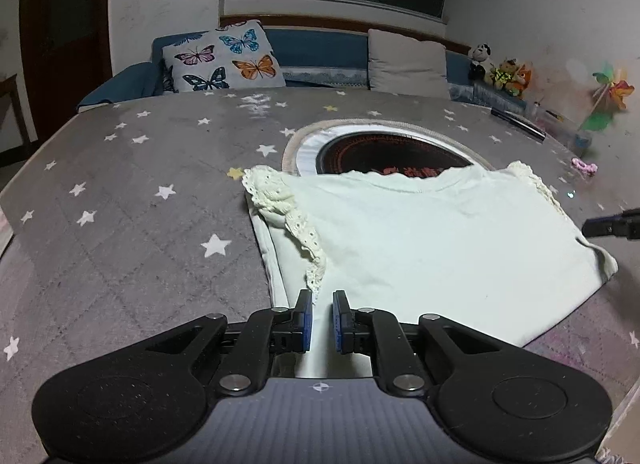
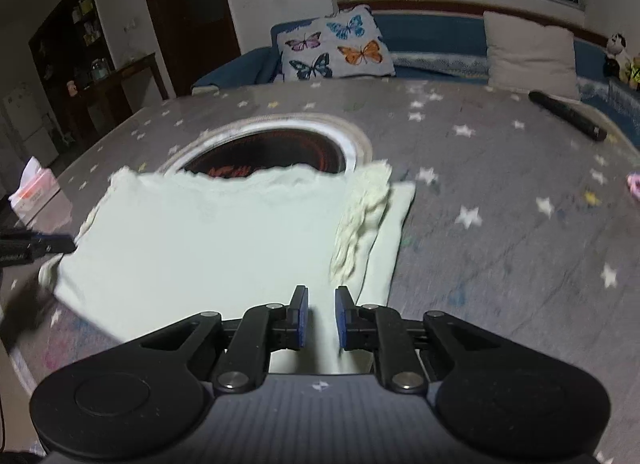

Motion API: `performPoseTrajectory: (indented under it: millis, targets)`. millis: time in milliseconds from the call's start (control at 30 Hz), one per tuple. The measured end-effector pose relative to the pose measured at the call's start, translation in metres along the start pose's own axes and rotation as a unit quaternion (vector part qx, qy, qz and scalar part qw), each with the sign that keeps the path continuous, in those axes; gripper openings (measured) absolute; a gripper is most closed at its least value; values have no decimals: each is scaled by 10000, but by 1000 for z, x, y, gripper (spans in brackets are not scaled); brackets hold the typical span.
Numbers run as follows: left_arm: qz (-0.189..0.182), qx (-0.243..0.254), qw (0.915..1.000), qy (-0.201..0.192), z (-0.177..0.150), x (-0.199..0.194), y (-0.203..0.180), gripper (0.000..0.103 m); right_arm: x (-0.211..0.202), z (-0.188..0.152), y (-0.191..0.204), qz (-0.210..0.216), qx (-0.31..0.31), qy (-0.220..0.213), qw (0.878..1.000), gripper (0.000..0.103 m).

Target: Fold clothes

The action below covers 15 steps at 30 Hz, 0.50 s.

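Observation:
A pale cream top with lace-trimmed sleeves lies flat on the grey star-print cover; both side edges are folded inward. My left gripper hovers at the near hem by the left folded edge, jaws a small gap apart, with cloth showing between them. In the right wrist view the same top lies with its lace sleeve folded in, and my right gripper sits at the near hem, jaws a small gap apart over the cloth. Each gripper's tip shows in the other's view: the right gripper and the left gripper.
A round dark red-patterned inset sits behind the collar. A black stick-like object and a small pink item lie at the right. A tissue box stands at the left edge. A sofa with cushions is behind.

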<state>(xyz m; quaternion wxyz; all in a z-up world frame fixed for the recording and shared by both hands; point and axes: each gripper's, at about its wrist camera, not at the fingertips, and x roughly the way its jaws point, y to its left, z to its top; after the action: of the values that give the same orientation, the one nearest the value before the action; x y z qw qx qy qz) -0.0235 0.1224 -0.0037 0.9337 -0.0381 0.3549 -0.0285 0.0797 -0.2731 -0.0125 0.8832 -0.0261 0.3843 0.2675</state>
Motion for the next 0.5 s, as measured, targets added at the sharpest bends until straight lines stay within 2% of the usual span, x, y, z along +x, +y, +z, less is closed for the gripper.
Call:
performPoseTrajectory:
  millis: [100, 133, 200, 367, 500]
  targets:
    - [-36, -13, 9999, -136, 7, -2, -2, 12, 12, 17, -2, -3, 49, -102, 9999, 16]
    - [-37, -15, 9999, -150, 8, -1, -3, 12, 18, 22, -3, 33, 103, -110, 9999, 21]
    - [-24, -14, 9999, -106, 9, 3, -3, 12, 33, 31, -5, 51, 168, -116, 9998, 24]
    - [53, -83, 9999, 60, 6, 15, 3, 13, 63, 38, -15, -164, 268, 55, 9995, 23]
    - [40, -198, 9998, 84, 4, 15, 11, 15, 62, 42, -18, -287, 390, 33, 9988, 24]
